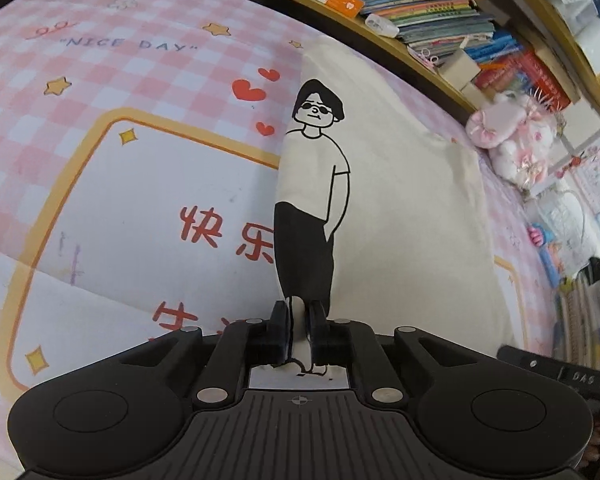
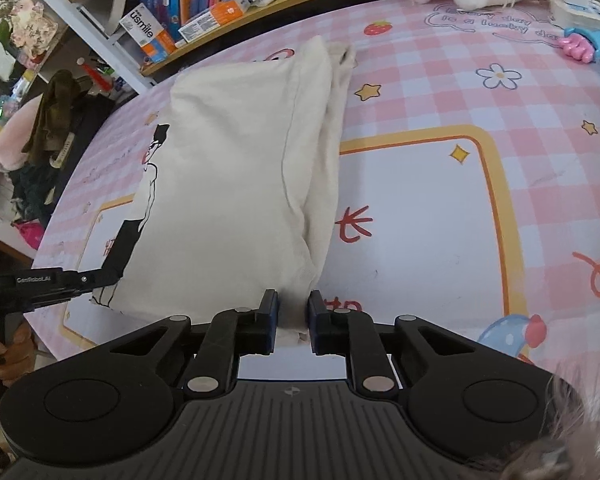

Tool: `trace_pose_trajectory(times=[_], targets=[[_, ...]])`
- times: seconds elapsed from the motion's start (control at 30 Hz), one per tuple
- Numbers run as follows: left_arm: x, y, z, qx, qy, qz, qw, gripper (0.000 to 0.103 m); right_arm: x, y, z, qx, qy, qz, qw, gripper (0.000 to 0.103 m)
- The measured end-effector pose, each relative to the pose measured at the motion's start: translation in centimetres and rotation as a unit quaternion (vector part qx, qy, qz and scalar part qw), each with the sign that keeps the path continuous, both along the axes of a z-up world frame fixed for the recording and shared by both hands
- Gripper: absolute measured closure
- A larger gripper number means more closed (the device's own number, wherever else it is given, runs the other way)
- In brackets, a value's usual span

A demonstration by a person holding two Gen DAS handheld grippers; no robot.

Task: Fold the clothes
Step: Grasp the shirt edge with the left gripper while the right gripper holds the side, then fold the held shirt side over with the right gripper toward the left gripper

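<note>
Where the pink checked desk carries it, lies lengthwise: cream T-shirt, long axis running straight away from both claws toward the bookshelf, sides already turned in to a narrow panel. Soft matte cotton, rumpled along the right fold, printed with a black line-drawn figure. Near hem pinched at both corners: left claw clenched on the printed edge, right claw clenched on the bunched fold. Both equally near.
</note>
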State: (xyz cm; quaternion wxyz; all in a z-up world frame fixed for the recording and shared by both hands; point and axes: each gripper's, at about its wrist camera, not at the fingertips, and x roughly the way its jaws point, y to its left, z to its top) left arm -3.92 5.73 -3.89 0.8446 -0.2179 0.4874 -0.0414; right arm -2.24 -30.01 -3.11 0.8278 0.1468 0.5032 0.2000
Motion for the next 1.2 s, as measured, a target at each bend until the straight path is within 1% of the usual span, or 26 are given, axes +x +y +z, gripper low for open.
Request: trace_pose_trajectory(times=[0.03, 0.07, 0.1, 0.13, 0.17, 0.2, 0.23, 0.27, 0.3, 0.37, 0.43, 0.57, 0.63, 0.67, 0.73, 0.8, 0.93, 1.03, 1.07, 1.13, 1.17, 1.2], targets=[[-0.2, -0.1, 0.1, 0.012, -0.003, 0.001, 0.9999, 0.086, 0.0, -0.2, -0.1, 0.001, 0.004, -0.004, 1.000, 0.084], [-0.3, -0.3, 0.4, 0.028, -0.009, 0.002, 0.9996, 0.084, 0.0, -0.4, -0.2, 0.004, 0.010, -0.009, 1.000, 0.082], [-0.5, -0.5, 0.7, 0.050, -0.017, 0.000, 0.9986, 0.081, -0.1, -0.7, -0.4, 0.010, 0.018, -0.016, 1.000, 0.078], [-0.7, -0.9, 1.2, 0.078, -0.029, -0.004, 0.9965, 0.070, 0.0, -1.1, -0.6, 0.022, 0.027, -0.023, 0.999, 0.075], [-0.9, -1.4, 1.8, 0.109, -0.045, -0.009, 0.9930, 0.052, 0.0, -1.5, -0.7, 0.035, 0.037, -0.030, 0.998, 0.075], [-1.2, -1.8, 2.3, 0.136, -0.066, -0.013, 0.9885, 0.042, 0.0, -1.8, -0.9, 0.047, 0.046, -0.037, 0.997, 0.075], [-1.5, -2.3, 2.9, 0.156, -0.091, -0.018, 0.9834, 0.030, 0.0, -2.2, -1.0, 0.059, 0.055, -0.045, 0.996, 0.075], [-1.8, -2.7, 3.5, 0.168, -0.116, -0.025, 0.9786, 0.026, 0.0, -2.5, -1.2, 0.072, 0.064, -0.053, 0.994, 0.075], [-2.0, -3.1, 3.9, 0.172, -0.135, -0.035, 0.9751, 0.025, 0.1, -2.6, -1.3, 0.084, 0.073, -0.062, 0.992, 0.075], [-2.2, -4.0, 4.4, 0.172, -0.161, -0.062, 0.9698, 0.018, 0.3, -2.8, -1.6, 0.107, 0.087, -0.077, 0.987, 0.075], [-2.4, -4.9, 4.5, 0.175, -0.176, -0.090, 0.9645, 0.015, 0.4, -2.2, -1.5, 0.108, 0.087, -0.073, 0.988, 0.074], [-2.7, -6.8, 3.8, 0.192, -0.182, -0.145, 0.9534, 0.008, 0.4, -1.4, -1.1, 0.093, 0.079, -0.064, 0.990, 0.075], [-2.7, -7.5, 3.6, 0.195, -0.183, -0.169, 0.9488, 0.008, 0.4, -1.1, -1.1, 0.077, 0.074, -0.055, 0.993, 0.089], [-2.8, -7.8, 3.5, 0.195, -0.183, -0.180, 0.9467, 0.008, 0.4, -1.0, -1.0, 0.070, 0.069, -0.049, 0.994, 0.091], [-2.9, -8.6, 3.4, 0.194, -0.182, -0.201, 0.9426, 0.008, 0.3, -0.9, -0.4, 0.072, 0.055, -0.040, 0.995, 0.094], [-3.2, -9.4, 3.3, 0.197, -0.188, -0.221, 0.9364, 0.007, 0.3, -1.0, 0.4, 0.093, 0.042, -0.040, 0.994, 0.094], [-4.1, -10.9, 3.5, 0.197, -0.216, -0.261, 0.9201, 0.006, 1.1, -1.3, 2.1, 0.144, 0.032, -0.055, 0.988, 0.094], [-4.4, -12.1, 3.2, 0.189, -0.225, -0.281, 0.9135, 0.004, 1.7, -1.4, 3.3, 0.180, 0.025, -0.066, 0.981, 0.094], [-4.4, -12.6, 3.0, 0.193, -0.224, -0.286, 0.9116, 0.004, 1.9, -1.2, 3.6, 0.187, 0.026, -0.070, 0.980, 0.094], [-4.5, -13.7, 2.5, 0.211, -0.222, -0.295, 0.9051, 0.004, 2.3, -0.9, 4.1, 0.196, 0.026, -0.074, 0.977, 0.094], [-4.5, -14.3, 2.0, 0.229, -0.225, -0.301, 0.8980, 0.004, 2.4, -0.8, 4.5, 0.199, 0.025, -0.075, 0.977, 0.094], [-4.5, -14.9, 1.5, 0.253, -0.227, -0.307, 0.8892, 0.004, 2.5, -0.6, 4.8, 0.202, 0.022, -0.075, 0.976, 0.094]])
